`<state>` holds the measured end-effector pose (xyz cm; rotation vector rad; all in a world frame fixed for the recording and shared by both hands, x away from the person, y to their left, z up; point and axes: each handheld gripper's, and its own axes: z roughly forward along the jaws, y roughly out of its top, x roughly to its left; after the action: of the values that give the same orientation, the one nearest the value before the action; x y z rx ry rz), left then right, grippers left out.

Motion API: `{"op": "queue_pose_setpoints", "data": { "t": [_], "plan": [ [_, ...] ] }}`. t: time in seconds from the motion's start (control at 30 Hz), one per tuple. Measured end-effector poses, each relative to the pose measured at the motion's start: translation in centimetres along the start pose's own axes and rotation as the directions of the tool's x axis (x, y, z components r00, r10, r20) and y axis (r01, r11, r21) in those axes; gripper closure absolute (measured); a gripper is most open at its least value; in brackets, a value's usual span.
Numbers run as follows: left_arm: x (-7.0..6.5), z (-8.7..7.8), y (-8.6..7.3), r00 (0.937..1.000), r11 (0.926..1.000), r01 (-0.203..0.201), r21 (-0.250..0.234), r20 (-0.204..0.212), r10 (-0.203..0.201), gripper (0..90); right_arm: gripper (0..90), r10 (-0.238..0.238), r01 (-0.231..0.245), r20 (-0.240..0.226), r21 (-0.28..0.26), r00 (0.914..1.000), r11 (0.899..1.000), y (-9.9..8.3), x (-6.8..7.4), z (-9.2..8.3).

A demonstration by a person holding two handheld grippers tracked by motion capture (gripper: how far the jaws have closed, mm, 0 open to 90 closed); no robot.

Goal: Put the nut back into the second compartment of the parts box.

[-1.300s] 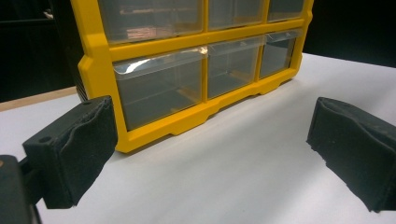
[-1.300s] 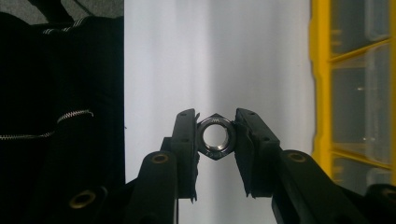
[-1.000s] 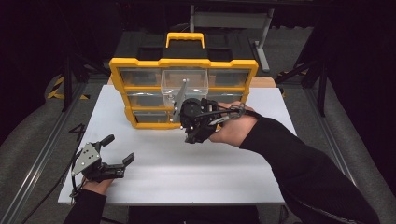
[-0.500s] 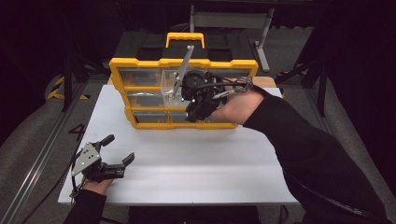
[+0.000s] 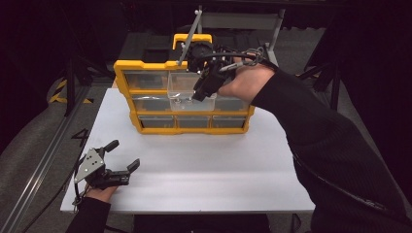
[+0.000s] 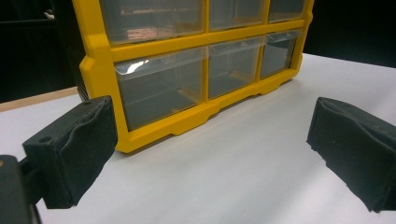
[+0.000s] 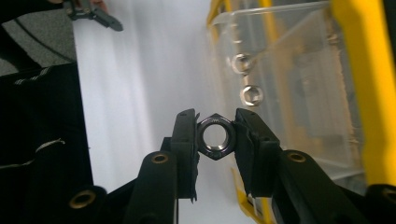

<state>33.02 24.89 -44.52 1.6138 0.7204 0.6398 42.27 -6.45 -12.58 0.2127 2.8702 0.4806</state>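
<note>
Near the top centre of the high view, the right gripper [image 5: 201,90] pinches a hex nut [image 7: 215,136] over the pulled-out clear drawer [image 5: 190,92] (two more nuts [image 7: 251,95] lie inside); dropping it looks left to do, while the left gripper [image 5: 124,156] rests wide open, lower left.

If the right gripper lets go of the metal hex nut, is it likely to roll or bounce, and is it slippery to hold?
The small shiny metal hex nut looks rigid and probably heavy for its size. The right gripper pinches only its flat sides, so the smooth metal may slip if the grip loosens. If dropped, it would likely bounce on the white table; its flat sides should stop it rolling far.
</note>
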Motion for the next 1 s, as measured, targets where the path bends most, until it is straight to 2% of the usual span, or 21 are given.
{"op": "queue_pose_setpoints", "data": {
  "t": [0.2,0.33,0.47,0.73,1.0],
  "plan": [
    [0.1,-0.1,0.0,1.0,1.0,-0.003,0.008,0.0,0.003,2.5,70.0,0.027,-0.028,0.023,0.008,0.9993,1.0,0.4,-2.0,-0.3],
    [0.1,-0.1,0.0,1.0,0.9999,-0.004,0.009,0.0,0.004,2.5,69.9,0.057,-0.058,0.039,0.007,0.9976,0.998,0.5,-3.2,0.1],
    [0.1,-0.1,0.0,1.0,0.9999,-0.005,0.01,0.0,0.005,2.5,69.9,0.066,-0.066,0.045,0.015,0.9968,0.998,0.5,-4.1,0.5],
    [0.1,-0.2,0.0,1.0,1.0,0.0,0.009,0.0,0.0,2.5,69.9,0.084,-0.085,0.027,0.03,0.9961,0.996,-0.2,-5.6,3.0],
    [0.1,-0.1,0.0,1.0,1.0,0.0,0.006,-0.001,0.0,2.4,69.9,0.084,-0.084,-0.008,0.058,0.9964,0.995,-0.7,-5.9,5.2]
  ]
}}
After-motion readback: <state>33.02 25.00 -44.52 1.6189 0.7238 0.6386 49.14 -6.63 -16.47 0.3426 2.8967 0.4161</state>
